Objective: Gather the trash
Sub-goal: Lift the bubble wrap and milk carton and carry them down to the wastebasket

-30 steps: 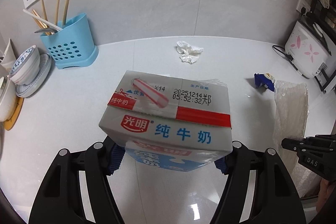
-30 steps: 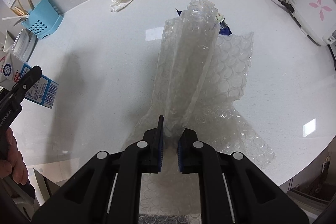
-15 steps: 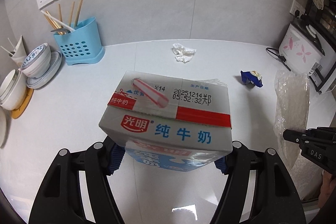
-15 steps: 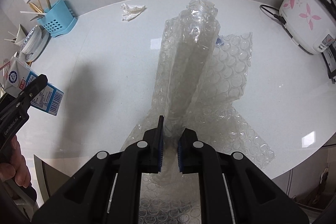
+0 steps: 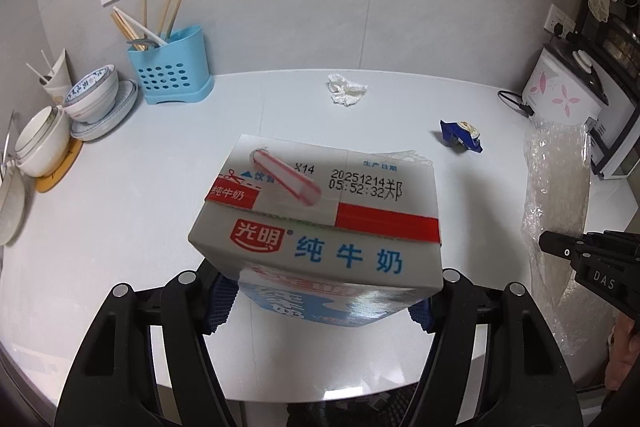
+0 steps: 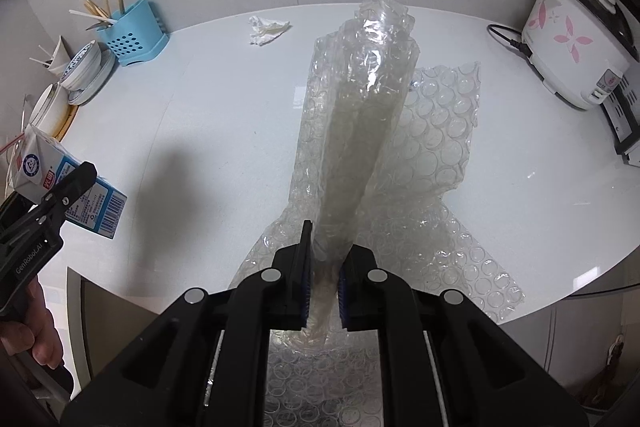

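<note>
Bubble wrap (image 6: 360, 131) rises as a crumpled, folded column from the right gripper (image 6: 323, 291), whose two blue-padded fingers are pressed against its lower end, with more of the sheet spreading flat behind it over the white countertop (image 6: 200, 131) and hanging past the counter's near edge. Over the same countertop, the left gripper (image 5: 320, 301) pinches a grey-and-blue milk carton (image 5: 320, 227) by its sides, held clear of the surface with its top facing the camera; a red-striped straw (image 5: 286, 177) lies across that top beside a printed date. Beyond the carton, a crumpled white tissue (image 5: 346, 89) sits on the countertop near the tiled wall, and a small blue wrapper (image 5: 460, 135) lies to the right of the carton, well apart from it. A blue utensil holder (image 5: 170, 71) with chopsticks stands at the countertop's back left, next to stacked bowls and plates (image 5: 94, 99). A white rice cooker (image 5: 560, 95) with pink flowers occupies the back right corner.
</note>
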Demonstrator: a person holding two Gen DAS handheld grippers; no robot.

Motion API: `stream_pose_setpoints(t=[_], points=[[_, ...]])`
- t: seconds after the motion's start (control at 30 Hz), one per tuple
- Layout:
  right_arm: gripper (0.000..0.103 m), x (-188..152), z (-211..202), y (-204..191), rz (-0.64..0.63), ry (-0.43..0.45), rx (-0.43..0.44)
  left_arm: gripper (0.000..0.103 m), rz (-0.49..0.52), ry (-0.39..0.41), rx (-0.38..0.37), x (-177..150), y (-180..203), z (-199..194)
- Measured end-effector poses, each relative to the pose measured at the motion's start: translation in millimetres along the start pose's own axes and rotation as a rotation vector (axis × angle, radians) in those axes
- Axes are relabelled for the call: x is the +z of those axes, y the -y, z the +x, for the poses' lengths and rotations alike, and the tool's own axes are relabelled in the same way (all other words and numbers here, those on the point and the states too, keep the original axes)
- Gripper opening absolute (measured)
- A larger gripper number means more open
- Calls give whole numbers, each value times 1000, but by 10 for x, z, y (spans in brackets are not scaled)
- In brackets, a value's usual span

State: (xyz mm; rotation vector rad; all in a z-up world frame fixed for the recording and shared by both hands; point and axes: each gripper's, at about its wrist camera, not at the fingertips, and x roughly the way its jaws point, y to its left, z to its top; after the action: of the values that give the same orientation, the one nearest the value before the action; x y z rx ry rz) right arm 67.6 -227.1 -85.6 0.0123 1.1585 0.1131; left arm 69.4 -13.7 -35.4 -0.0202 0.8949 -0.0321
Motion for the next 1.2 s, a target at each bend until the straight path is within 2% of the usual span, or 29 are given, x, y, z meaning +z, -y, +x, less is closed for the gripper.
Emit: stream_pose_setpoints(t=[0.6,1.2], points=[[10,-567,-562,23,-33,55,38,67,-6,5,-15,-530,200,-451],[10,-1214,-735,92,-56,59,104,67,-7,-11,-44,-1041,340,-711]])
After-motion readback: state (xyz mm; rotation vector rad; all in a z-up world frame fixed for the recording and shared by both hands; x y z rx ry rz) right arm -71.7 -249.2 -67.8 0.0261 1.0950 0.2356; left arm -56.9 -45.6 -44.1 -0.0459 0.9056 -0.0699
